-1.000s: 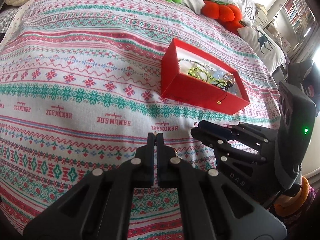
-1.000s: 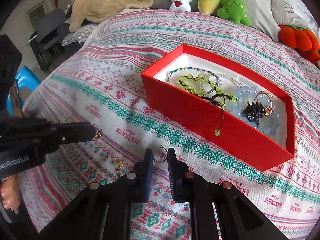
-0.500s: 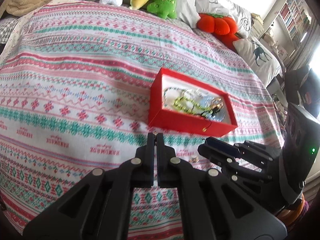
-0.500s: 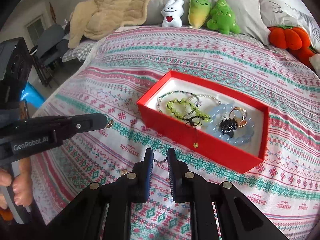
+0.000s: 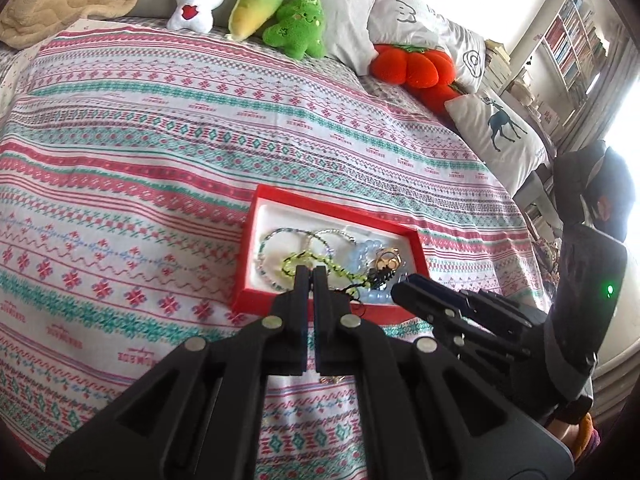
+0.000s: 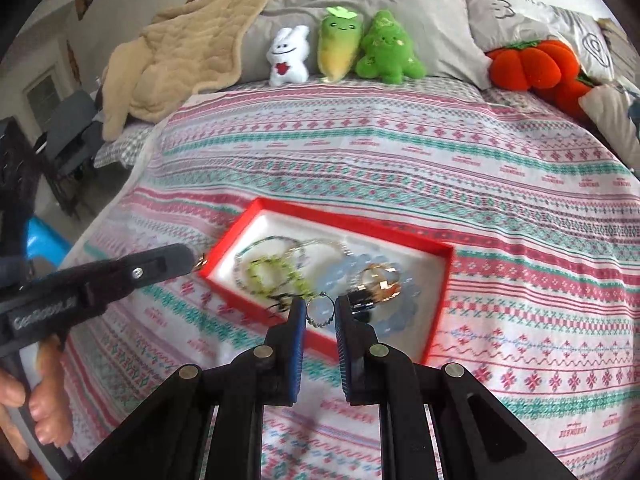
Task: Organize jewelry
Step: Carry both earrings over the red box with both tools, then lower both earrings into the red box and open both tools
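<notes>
A red box lies on the patterned bedspread, holding bead bracelets, a green strand, a pale blue bracelet, a gold ring and a black clip. My left gripper is shut and hovers over the box's near wall. The right wrist view shows a tiny gold piece pinched at the tip of the left gripper. My right gripper is shut on a small beaded hoop above the box's near edge. In the left wrist view the right gripper hangs beside the box's right end.
Another small gold piece lies on the bedspread under the left gripper. Plush toys, grey pillows, an orange plush and a beige blanket line the head of the bed. A hand grips the left handle.
Both grippers have risen and moved forward from the near bedspread to over the box's near edge, each still shut on its piece. The box has not moved.
</notes>
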A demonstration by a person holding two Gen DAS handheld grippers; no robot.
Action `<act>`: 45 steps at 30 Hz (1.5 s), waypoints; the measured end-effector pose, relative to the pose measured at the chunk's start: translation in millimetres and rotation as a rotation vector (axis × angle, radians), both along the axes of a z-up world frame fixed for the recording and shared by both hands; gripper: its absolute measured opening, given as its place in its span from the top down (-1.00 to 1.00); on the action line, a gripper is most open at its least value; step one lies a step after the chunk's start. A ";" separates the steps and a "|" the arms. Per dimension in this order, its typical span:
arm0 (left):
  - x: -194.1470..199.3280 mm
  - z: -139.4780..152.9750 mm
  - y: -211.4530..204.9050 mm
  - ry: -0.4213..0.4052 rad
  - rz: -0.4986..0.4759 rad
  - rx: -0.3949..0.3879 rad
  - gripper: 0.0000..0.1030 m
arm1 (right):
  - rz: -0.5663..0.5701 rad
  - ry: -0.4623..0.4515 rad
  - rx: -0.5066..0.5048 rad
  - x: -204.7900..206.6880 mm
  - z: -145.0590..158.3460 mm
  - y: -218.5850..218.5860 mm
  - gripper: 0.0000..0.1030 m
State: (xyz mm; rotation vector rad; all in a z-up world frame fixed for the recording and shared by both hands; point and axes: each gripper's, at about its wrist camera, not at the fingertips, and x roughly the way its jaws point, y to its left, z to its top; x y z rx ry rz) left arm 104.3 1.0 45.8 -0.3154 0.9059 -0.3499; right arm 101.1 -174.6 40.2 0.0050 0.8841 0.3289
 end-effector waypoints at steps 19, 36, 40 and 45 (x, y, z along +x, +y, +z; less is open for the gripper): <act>39.1 -10.9 -39.0 0.040 -0.033 -0.004 0.95 | -0.085 0.044 0.066 30.0 -6.5 -45.1 0.50; 48.9 -12.5 -49.1 0.077 -0.002 0.067 0.38 | -0.079 0.041 0.081 18.3 4.0 -52.1 -0.02; 35.0 -1.9 -42.2 0.073 -0.004 0.130 -0.03 | -0.093 0.057 0.087 7.7 7.3 -56.0 -0.17; 5.9 3.4 -24.8 0.077 0.017 0.201 -0.47 | -0.113 0.092 0.069 -12.2 12.1 -59.0 -0.27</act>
